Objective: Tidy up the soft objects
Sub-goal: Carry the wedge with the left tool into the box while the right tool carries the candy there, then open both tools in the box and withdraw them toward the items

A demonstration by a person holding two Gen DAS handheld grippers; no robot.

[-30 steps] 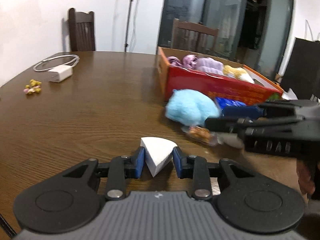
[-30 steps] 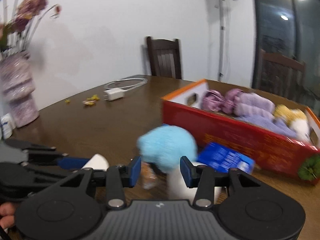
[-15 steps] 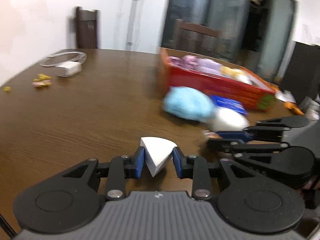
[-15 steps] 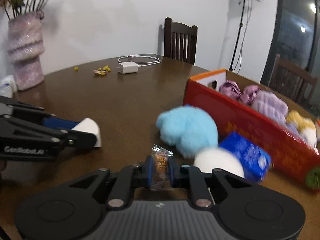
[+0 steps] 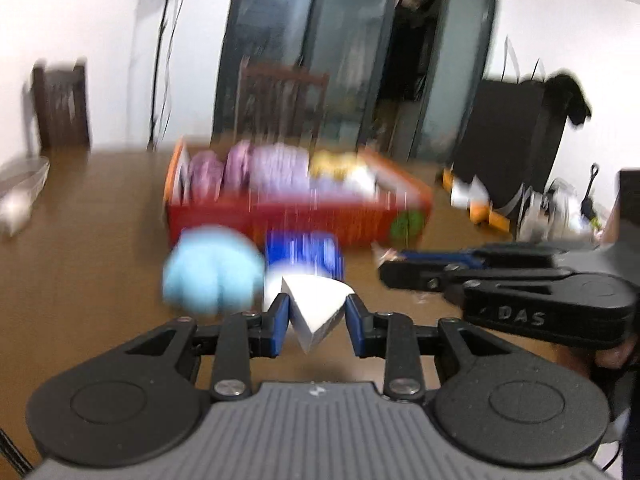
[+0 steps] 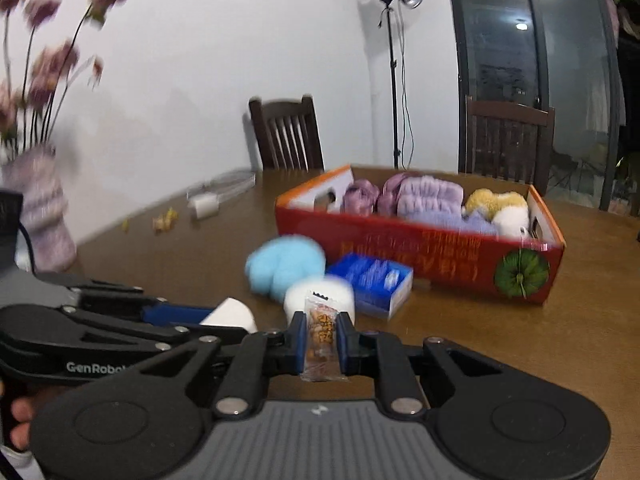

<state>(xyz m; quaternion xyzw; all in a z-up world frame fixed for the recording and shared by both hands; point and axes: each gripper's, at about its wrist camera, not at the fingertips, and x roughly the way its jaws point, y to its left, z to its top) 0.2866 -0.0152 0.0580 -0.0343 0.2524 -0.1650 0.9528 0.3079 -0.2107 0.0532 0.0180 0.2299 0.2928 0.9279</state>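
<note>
- The left gripper (image 5: 317, 322) is pinching a white foam wedge (image 5: 316, 312) between its blue pads (image 5: 279, 322); the fingers are closing only as far as the wedge's width and holding it clear of the table (image 6: 580, 320).
- The right gripper (image 6: 321, 340) is pinching a small clear snack packet (image 6: 320, 338); its fingers are standing narrowly apart, pressing on the packet's two sides.
- Both grippers are hovering side by side, near the loose items.
- Just beyond the fingers, a white fluffy ball (image 6: 318, 294), a light-blue plush (image 6: 282, 266) and a blue packet (image 6: 374, 280) are lying on the table, touching or nearly touching one another, outside the box.
- Farther on, the red cardboard box (image 6: 420, 248) is already containing purple, lavender, yellow and white soft items.
- Judgement: the task is partly done. The plush and the ball are awaiting placement in the box; the foam wedge is also likely destined there.
- Whether the snack packet and blue packet belong in the box cannot be told.
</note>
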